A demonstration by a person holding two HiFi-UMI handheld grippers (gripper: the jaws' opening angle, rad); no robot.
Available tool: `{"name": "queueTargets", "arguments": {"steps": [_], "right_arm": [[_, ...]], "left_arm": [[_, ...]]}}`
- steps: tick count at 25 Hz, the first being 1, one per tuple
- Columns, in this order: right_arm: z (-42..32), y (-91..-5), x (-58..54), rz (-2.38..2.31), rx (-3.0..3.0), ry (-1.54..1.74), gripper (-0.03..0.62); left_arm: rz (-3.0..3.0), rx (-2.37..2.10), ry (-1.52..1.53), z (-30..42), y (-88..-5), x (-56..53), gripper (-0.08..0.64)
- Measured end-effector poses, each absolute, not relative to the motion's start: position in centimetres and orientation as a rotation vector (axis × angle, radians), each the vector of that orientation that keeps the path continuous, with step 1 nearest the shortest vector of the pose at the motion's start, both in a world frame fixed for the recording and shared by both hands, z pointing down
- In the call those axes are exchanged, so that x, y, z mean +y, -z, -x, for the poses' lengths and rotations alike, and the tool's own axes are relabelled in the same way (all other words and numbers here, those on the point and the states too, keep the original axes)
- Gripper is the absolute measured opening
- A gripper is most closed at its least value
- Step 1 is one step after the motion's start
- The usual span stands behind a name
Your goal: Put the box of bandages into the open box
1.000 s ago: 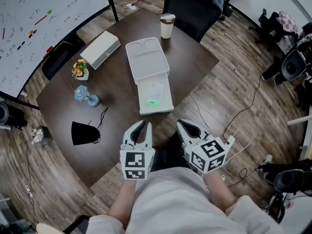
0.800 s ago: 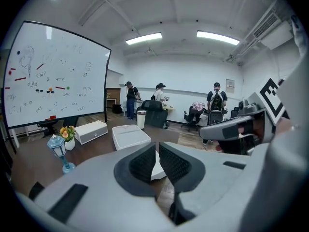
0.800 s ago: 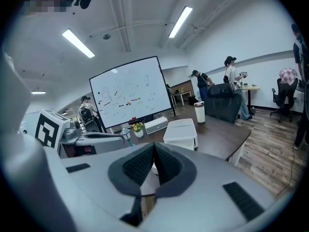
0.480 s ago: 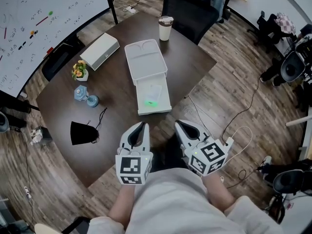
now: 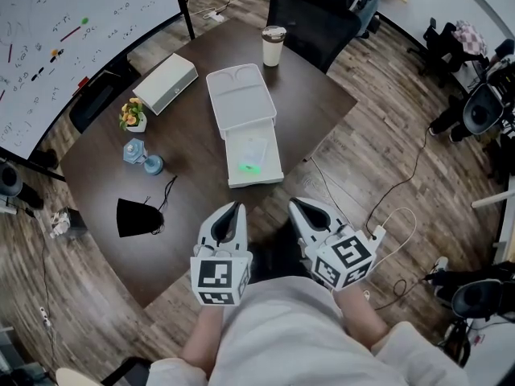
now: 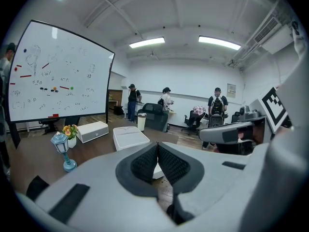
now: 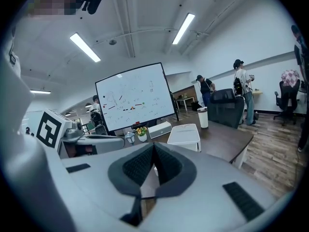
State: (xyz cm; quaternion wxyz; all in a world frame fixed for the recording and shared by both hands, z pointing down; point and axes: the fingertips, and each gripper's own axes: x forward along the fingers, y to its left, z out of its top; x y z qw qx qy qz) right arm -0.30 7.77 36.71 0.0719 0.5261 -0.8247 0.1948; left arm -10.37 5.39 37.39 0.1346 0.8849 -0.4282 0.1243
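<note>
The open white box [image 5: 254,182] lies mid-table with its lid [image 5: 240,95] folded back. A small pale packet with a green patch [image 5: 252,159] lies inside its tray; it looks like the box of bandages. My left gripper [image 5: 234,210] and right gripper [image 5: 298,207] hover side by side at the table's near edge, close to my body and well short of the box. Both are shut with nothing between the jaws. The left gripper view shows its pads [image 6: 146,162] pressed together and the box [image 6: 130,137] beyond. The right gripper view shows the same [image 7: 153,152], with the box [image 7: 185,135] ahead.
A lidded paper cup [image 5: 273,45] stands at the far edge by a black chair [image 5: 314,14]. On the left are a grey-white oblong box [image 5: 165,83], a small flower pot [image 5: 132,115], a blue lantern figure [image 5: 137,157] and a black pouch [image 5: 138,218]. A whiteboard [image 5: 72,39] stands far left.
Both grippers have drawn slightly back toward my body, and the left jaws have come fully together. Nothing on the table has moved.
</note>
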Motion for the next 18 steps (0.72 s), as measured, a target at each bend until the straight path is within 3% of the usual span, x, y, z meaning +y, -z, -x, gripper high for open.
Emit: {"name": "queueTargets", "arguments": {"steps": [18], "right_arm": [[1.08, -37.03, 7.88, -1.552, -2.469, -0.588, 0.003]], "left_arm": [[-2.572, -1.200, -0.361, 9.84, -37.59, 5.65, 0.006]]}}
